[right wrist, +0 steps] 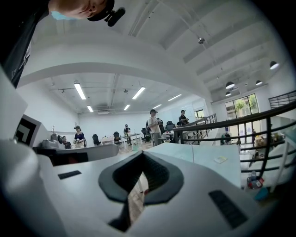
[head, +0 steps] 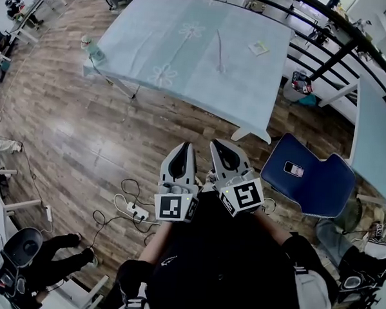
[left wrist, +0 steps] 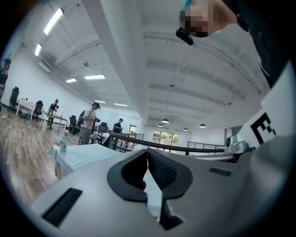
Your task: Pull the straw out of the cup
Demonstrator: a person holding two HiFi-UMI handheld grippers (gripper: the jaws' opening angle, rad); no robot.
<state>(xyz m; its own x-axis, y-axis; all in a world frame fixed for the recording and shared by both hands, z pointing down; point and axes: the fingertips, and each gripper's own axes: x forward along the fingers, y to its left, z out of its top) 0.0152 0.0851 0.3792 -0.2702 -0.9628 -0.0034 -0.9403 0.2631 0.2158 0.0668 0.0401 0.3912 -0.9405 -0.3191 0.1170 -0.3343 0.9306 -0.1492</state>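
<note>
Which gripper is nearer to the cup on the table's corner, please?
Left. The left gripper is well short of the cup, which stands ahead and to its left; the right gripper is beside it, farther right.

The hall is bright and evenly lit. Ceiling strip lights (left wrist: 95, 77) run overhead, and daylight comes in through the far windows (right wrist: 240, 105). The wooden floor (head: 72, 122) shows a pale sheen, and there is only faint shadow under the table (head: 185, 53). All three views bulge like a fish-eye and have dark corners. The distant people look small and slightly soft.
</note>
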